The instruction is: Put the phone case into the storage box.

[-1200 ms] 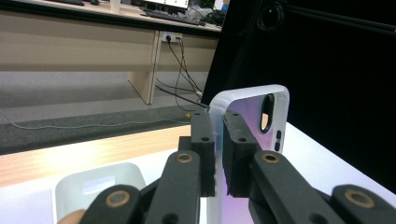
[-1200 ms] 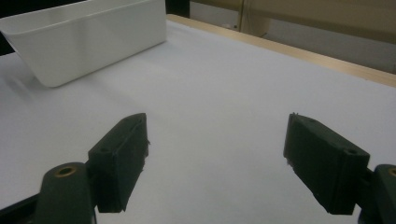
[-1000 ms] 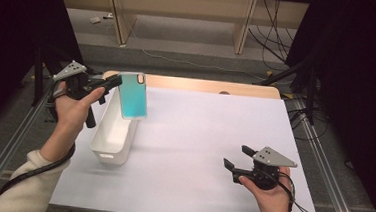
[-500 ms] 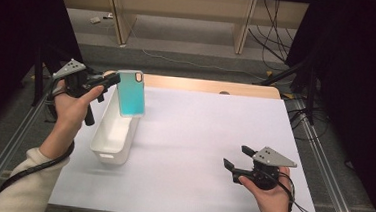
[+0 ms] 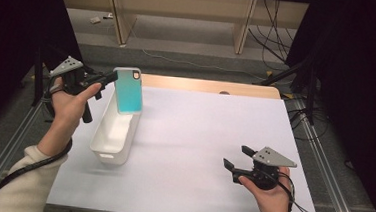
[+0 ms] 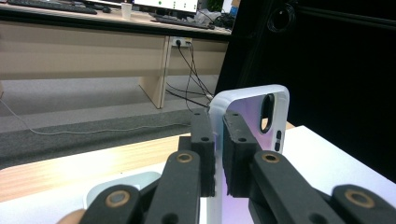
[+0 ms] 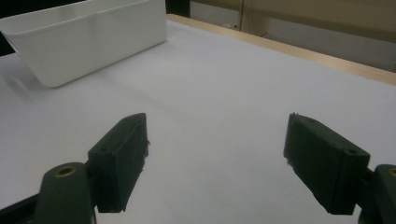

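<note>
Up close, phone case camera cutout, pinched edge

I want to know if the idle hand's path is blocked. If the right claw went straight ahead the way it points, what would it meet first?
Probably the white bin: the open right claw points across bare table toward it, though depth is unclear.

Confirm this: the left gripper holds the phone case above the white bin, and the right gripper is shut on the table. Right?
Not quite. The right gripper is open, its fingers spread with nothing between, as the right gripper view shows. The left gripper does hold the phone case above the white bin.
</note>
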`<state>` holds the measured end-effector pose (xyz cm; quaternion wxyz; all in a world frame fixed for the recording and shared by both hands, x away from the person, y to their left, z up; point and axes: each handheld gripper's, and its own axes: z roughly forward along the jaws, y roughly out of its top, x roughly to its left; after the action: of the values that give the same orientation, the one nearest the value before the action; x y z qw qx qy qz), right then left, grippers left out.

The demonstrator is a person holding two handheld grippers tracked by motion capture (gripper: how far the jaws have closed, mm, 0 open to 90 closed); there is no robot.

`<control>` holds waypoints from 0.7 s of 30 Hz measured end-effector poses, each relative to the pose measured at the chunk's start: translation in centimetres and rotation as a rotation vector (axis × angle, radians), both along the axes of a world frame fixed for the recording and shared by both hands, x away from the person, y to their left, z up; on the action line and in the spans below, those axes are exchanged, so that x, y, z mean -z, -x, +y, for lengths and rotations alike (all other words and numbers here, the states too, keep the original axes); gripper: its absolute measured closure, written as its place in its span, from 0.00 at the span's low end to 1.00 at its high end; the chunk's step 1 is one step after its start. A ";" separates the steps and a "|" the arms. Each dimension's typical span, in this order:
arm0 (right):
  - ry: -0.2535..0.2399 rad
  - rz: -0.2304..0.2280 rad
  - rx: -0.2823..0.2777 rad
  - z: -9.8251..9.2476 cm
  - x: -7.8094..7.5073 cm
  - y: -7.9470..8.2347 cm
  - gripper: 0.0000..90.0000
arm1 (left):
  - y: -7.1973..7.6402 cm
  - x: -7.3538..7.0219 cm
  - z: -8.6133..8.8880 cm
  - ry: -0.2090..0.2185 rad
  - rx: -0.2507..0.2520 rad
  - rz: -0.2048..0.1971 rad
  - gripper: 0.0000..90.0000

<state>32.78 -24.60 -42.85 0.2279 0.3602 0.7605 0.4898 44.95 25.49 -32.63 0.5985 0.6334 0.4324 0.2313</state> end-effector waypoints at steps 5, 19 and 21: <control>0.000 0.000 -0.001 0.0 0.0 0.0 0.26 | -0.2 0.0 0.2 -0.002 -0.006 0.003 0.93; 0.001 0.000 0.000 0.0 0.0 0.0 0.26 | -1.0 0.1 0.5 -0.009 -0.020 0.004 0.93; -0.006 0.014 -0.001 0.1 0.0 0.1 0.26 | -1.1 0.1 0.5 -0.010 -0.021 0.005 0.93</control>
<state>32.71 -24.54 -42.86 0.2211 0.3638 0.7608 0.4898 46.04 25.98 -32.76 0.5918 0.6326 0.4391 0.2382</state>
